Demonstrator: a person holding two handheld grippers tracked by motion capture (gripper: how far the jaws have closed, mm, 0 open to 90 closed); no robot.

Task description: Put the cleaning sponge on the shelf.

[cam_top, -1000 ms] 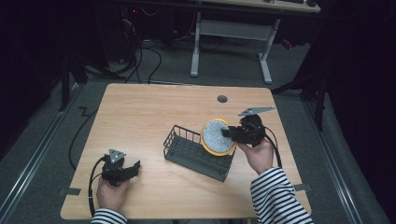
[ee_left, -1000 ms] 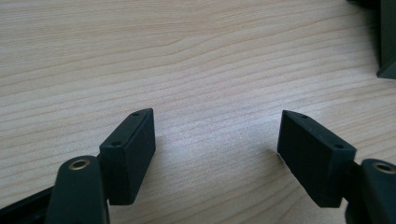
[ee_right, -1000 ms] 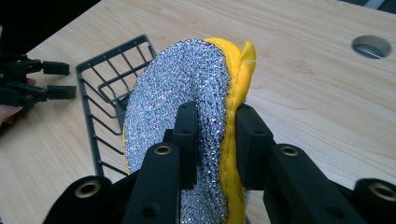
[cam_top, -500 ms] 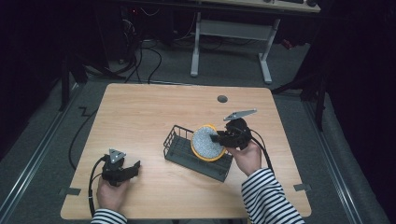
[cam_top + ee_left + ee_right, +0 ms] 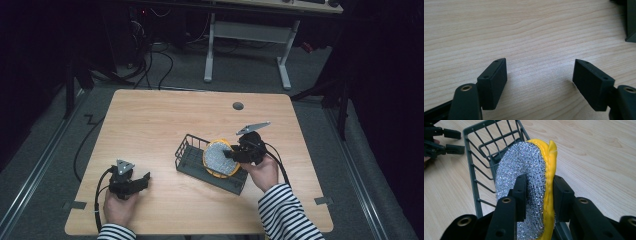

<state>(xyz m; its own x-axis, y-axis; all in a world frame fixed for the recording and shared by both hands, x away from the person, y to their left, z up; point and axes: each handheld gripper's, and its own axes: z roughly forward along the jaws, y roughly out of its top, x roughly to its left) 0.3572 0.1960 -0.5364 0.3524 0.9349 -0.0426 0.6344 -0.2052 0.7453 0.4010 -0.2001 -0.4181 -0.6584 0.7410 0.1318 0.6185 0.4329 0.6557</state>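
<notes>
My right hand-held gripper (image 5: 536,195) has the round scrubber (image 5: 524,182) between its jaws. One jaw sits on the shiny silver side and the other on the yellow side. The jaws have just been opening a little, and I cannot tell if they press on it now. The scrubber stands on its edge inside the dark wire basket (image 5: 192,155), at the end of the basket near my right hand (image 5: 260,172). The basket sits near the middle of the wooden bench (image 5: 160,120). My left hand-held gripper (image 5: 142,181) rests low on the bench, well apart from the basket, with its jaws wide apart and nothing between them.
</notes>
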